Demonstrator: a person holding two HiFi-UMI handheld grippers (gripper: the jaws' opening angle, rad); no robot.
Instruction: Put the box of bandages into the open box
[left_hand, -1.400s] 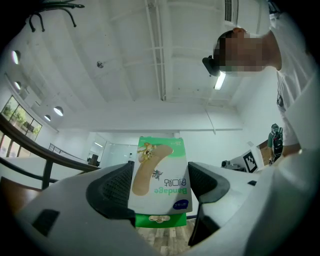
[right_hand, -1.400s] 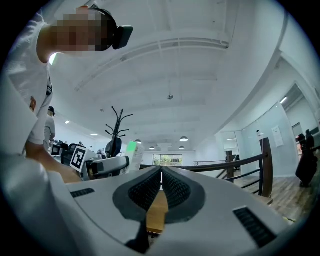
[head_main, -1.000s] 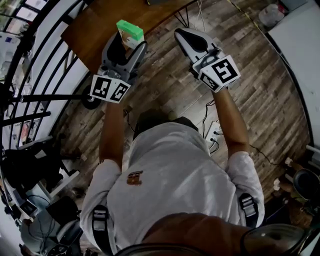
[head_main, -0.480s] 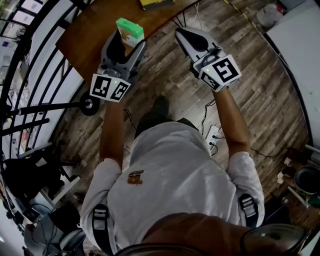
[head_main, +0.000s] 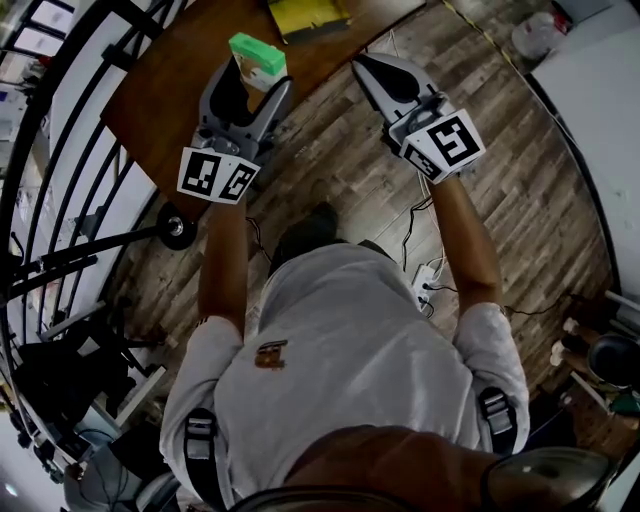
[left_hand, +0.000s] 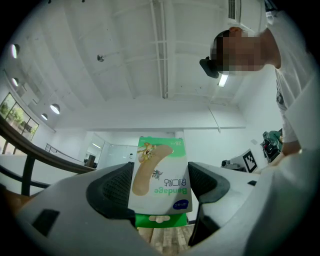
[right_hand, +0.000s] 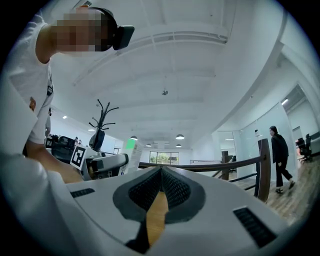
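Two jaws of the left gripper (head_main: 258, 82) pinch the box of bandages (head_main: 258, 58) above the table (head_main: 160, 80), the right gripper (head_main: 378, 78) pressed together and empty, so a level, unhurried carry toward the yellow open box (head_main: 305, 14) seems wise.

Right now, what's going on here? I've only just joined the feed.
A person holds a gripper in each hand. The left gripper is shut on the box of bandages, raised over the wooden table. The right gripper is empty, jaws together, over the floor. A yellow object lies farther along the table. The bandages are not yet in any box.
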